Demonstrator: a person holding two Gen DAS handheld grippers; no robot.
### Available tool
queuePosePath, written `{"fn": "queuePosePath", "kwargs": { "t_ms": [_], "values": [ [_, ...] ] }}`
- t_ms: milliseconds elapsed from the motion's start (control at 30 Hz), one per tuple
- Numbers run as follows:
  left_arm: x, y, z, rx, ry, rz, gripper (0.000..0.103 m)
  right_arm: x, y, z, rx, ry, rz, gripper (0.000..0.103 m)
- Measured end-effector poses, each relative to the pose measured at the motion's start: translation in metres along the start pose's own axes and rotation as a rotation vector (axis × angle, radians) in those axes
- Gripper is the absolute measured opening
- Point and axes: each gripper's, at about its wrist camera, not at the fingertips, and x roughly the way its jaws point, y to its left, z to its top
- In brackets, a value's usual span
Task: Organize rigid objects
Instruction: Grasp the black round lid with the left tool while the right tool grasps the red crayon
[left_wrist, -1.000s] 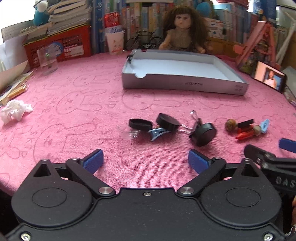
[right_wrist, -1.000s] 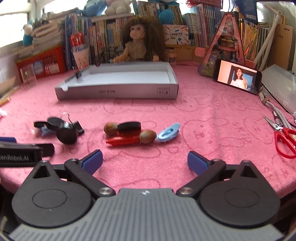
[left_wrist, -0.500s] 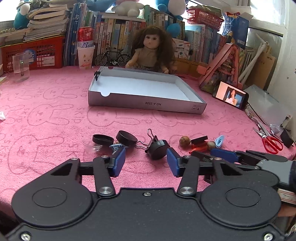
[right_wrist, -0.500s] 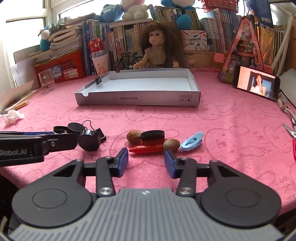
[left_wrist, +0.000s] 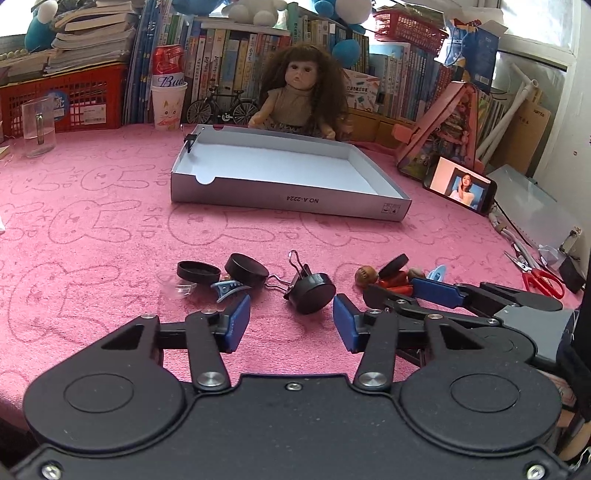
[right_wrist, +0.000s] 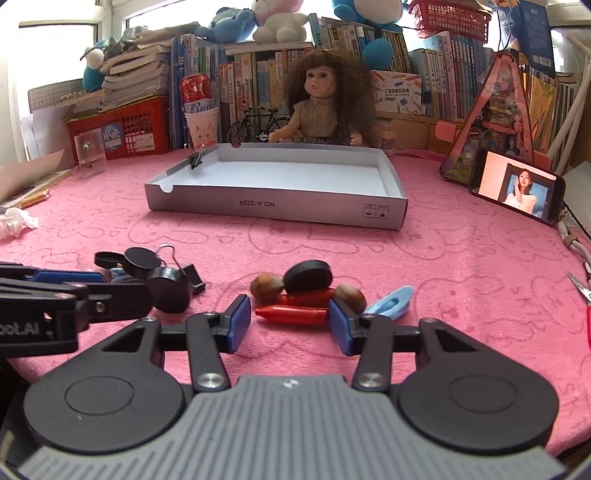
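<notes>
Small items lie on the pink cloth: black caps (left_wrist: 197, 271), a black binder clip with a round lid (left_wrist: 308, 291), a blue hair clip (left_wrist: 227, 287), and to the right walnuts (right_wrist: 266, 287), a red crayon (right_wrist: 291, 315), a black disc (right_wrist: 308, 277) and a light-blue clip (right_wrist: 391, 302). My left gripper (left_wrist: 291, 323) is open, just short of the round lid. My right gripper (right_wrist: 291, 324) is open, its pads either side of the red crayon's near end. An empty grey tray (left_wrist: 288, 199) stands behind them; it also shows in the right wrist view (right_wrist: 273, 206).
A doll (left_wrist: 301, 92), books, a red basket (left_wrist: 66, 99) and a paper cup (left_wrist: 168, 107) line the back. A phone (left_wrist: 460, 186) leans at the right, red scissors (left_wrist: 541, 280) near the right edge. A clear cup (left_wrist: 37, 127) stands at far left, crumpled tissue (right_wrist: 16, 223) too.
Both grippers narrowed from wide open to half open and pulled back and up from the table. The right one now frames the red crayon; the left faces the round lid.
</notes>
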Motion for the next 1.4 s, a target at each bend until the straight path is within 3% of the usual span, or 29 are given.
{"fn": "queuePosePath", "kwargs": {
  "t_ms": [167, 200, 267, 467, 833, 867, 933, 967, 1300, 1400],
  "values": [
    [0.0, 0.002, 0.002, -0.021, 0.001, 0.009, 0.047, 0.003, 0.007, -0.004, 0.005, -0.004, -0.035, 0.063],
    [0.001, 0.002, 0.002, -0.022, 0.001, 0.009, 0.047, 0.002, 0.008, -0.004, 0.0, -0.008, -0.041, 0.054],
    [0.002, 0.0, 0.003, -0.021, 0.002, 0.01, 0.047, 0.0, 0.007, -0.005, 0.003, -0.017, -0.043, 0.051],
    [0.009, -0.012, 0.006, -0.004, -0.003, 0.004, 0.047, -0.012, -0.002, -0.003, 0.004, -0.056, -0.076, 0.05],
    [0.032, -0.036, 0.004, 0.006, -0.03, 0.069, 0.048, -0.022, -0.013, -0.008, 0.005, -0.071, -0.119, 0.05],
    [0.034, -0.037, 0.004, 0.006, -0.033, 0.084, 0.047, -0.021, -0.013, -0.009, 0.006, -0.07, -0.117, 0.05],
    [0.038, -0.039, 0.003, 0.022, -0.038, 0.113, 0.031, -0.021, -0.014, -0.009, 0.013, -0.068, -0.115, 0.05],
    [0.039, -0.039, 0.002, 0.03, -0.036, 0.116, 0.031, -0.021, -0.014, -0.009, 0.013, -0.069, -0.116, 0.05],
    [0.018, -0.026, -0.003, 0.106, -0.003, 0.026, 0.031, -0.02, -0.015, -0.009, 0.025, -0.065, -0.117, 0.05],
    [0.014, -0.021, -0.007, 0.117, 0.011, 0.034, 0.031, -0.019, -0.013, -0.009, 0.019, -0.061, -0.115, 0.05]
  ]
}}
